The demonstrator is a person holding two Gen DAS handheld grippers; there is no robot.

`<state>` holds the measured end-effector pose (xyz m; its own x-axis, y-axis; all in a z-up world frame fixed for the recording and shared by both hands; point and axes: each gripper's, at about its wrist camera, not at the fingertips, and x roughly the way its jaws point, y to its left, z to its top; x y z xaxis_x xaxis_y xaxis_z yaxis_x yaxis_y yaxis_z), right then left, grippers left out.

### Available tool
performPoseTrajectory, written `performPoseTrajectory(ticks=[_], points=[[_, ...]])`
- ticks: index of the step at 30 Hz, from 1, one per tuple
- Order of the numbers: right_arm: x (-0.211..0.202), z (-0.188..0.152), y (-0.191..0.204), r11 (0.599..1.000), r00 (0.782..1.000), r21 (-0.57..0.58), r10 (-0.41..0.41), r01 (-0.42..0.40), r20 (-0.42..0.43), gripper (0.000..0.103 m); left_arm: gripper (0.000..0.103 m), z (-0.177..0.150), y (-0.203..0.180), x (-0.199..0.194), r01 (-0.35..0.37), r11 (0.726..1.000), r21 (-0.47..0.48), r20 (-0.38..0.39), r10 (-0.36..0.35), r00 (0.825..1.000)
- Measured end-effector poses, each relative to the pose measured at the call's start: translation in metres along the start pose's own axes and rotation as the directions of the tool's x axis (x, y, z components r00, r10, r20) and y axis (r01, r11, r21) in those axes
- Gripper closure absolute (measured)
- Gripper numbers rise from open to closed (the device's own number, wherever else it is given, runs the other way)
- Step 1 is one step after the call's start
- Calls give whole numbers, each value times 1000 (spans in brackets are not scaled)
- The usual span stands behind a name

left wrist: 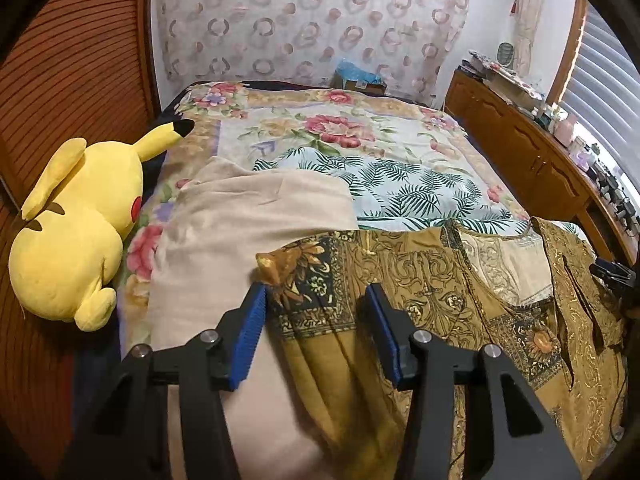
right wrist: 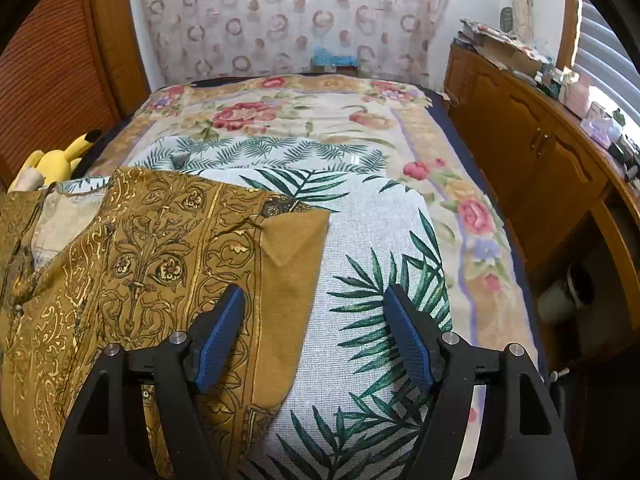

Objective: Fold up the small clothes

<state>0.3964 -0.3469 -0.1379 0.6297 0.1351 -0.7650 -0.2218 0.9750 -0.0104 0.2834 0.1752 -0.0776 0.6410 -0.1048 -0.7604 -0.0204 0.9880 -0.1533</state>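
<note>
A mustard-gold patterned garment (left wrist: 420,280) lies spread on the bed, with a sleeveless neckline showing its pale lining. My left gripper (left wrist: 316,292) stands open over the garment's left edge. Its left pad is by a beige cloth (left wrist: 240,224) and the folded gold fabric lies loose between the fingers. In the right wrist view the same garment (right wrist: 160,240) has a corner folded over at its right edge. My right gripper (right wrist: 315,289) is wide open there, the left finger over the gold fabric and the right finger over a palm-leaf cloth (right wrist: 380,232). Neither gripper pinches anything.
A floral bedspread (left wrist: 320,120) covers the bed. A yellow plush toy (left wrist: 80,220) lies at its left edge by a ribbed wooden panel. A wooden cabinet (right wrist: 520,140) with clutter on top runs along the right side. A curtained wall closes the far end.
</note>
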Motion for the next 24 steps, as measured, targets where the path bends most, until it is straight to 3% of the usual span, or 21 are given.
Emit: performPoseTrajectory(ticks=[12,13,15,22,24], points=[[0,0,0,1000,1000,-1,-1,1,0,29,54,-18,0,-2,33,999,-38,4,-33,999],[0,0,-1,1000,1000,-2,-1,1,0,29,56,-19,-1,-3,39,999,-31,10,-38,999],[0,0,-1,1000,1000,-4,11,-11,-1,29,74,-18,-5,-7,54,998,-13,19,-54,998],[1,11,12,992,996,-81,92,-94,-22,49,96,-11,-17,-17,74,997,28,39,-75,996],[1,12,15,990,994,-91,110,-112,-27,69,101,-11,-22,-20,85,996,38,44,-86,995]])
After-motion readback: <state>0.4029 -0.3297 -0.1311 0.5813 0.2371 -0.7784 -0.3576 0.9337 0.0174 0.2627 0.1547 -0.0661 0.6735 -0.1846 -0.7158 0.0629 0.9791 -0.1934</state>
